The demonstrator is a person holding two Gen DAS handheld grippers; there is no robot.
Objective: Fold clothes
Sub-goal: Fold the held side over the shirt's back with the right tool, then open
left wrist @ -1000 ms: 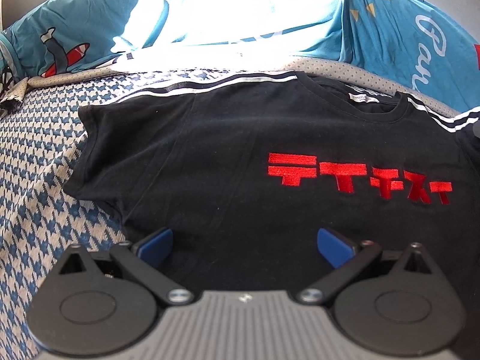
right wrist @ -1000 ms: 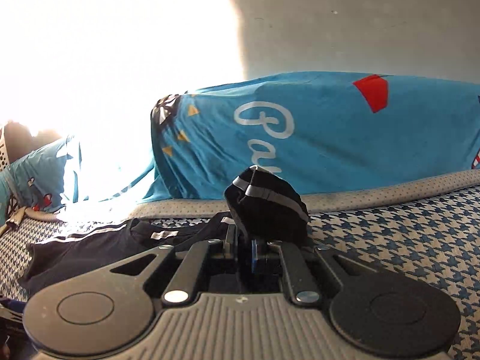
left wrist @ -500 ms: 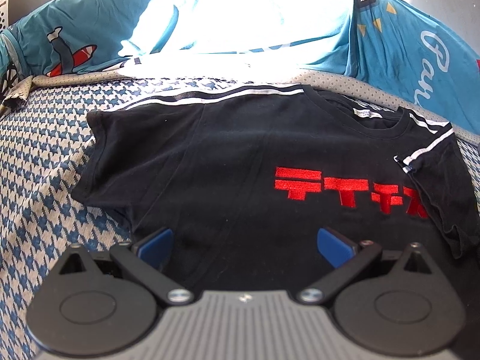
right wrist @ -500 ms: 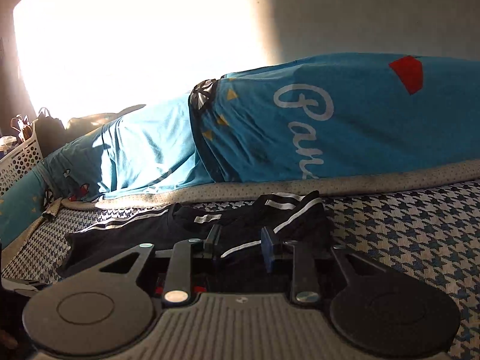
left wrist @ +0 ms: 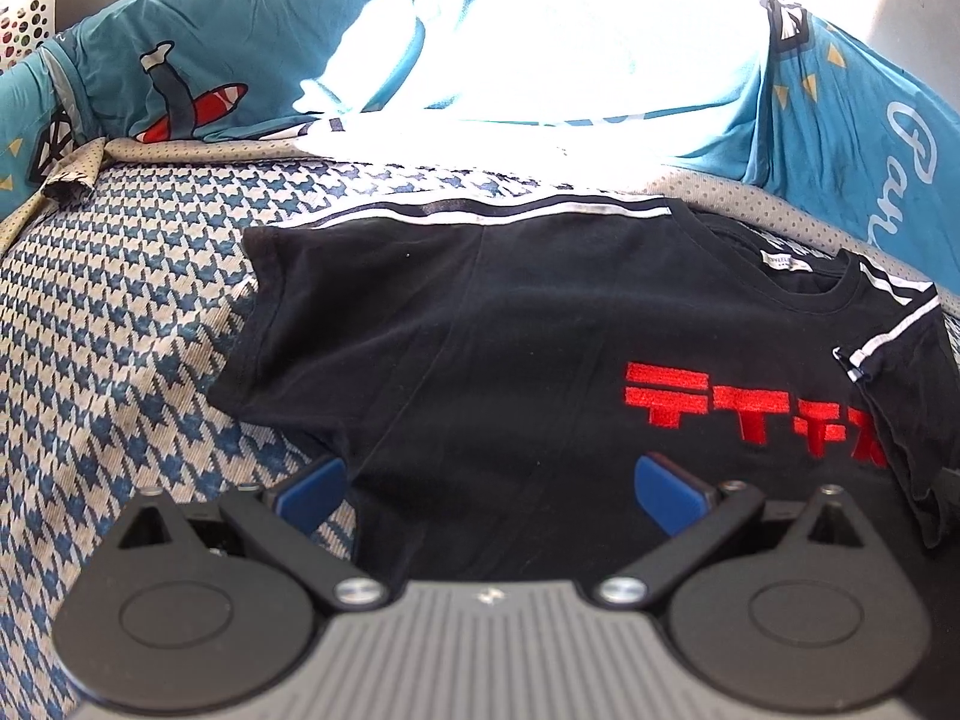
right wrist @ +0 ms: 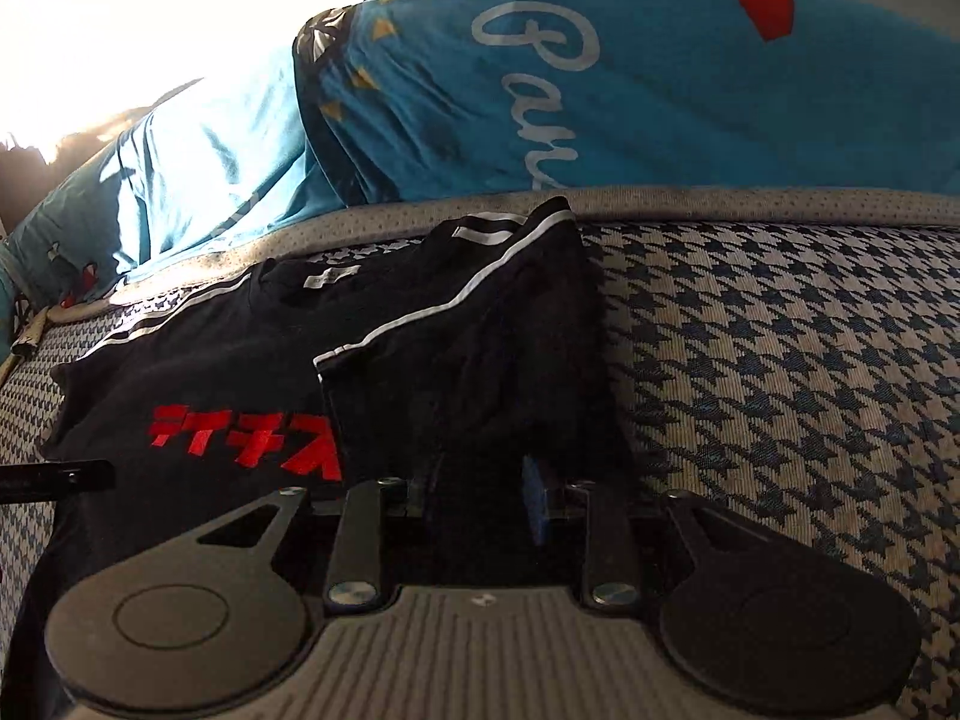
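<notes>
Since a second ago the right gripper has let go; the sleeve now lies folded across the black T-shirt on the houndstooth bed. Its jaws stand slightly apart, empty. Left gripper hovers wide open, empty.

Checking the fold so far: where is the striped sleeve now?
The striped sleeve lies folded over the black T-shirt, covering the right end of the red lettering, just ahead of the right tongs; in the left wrist view it sits at the far right.

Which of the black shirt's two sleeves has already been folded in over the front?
The sleeve beside the red lettering, nearest the right claw: it lies doubled over the chest, covering the lettering's end. The other sleeve lies spread flat on the houndstooth cover.
</notes>
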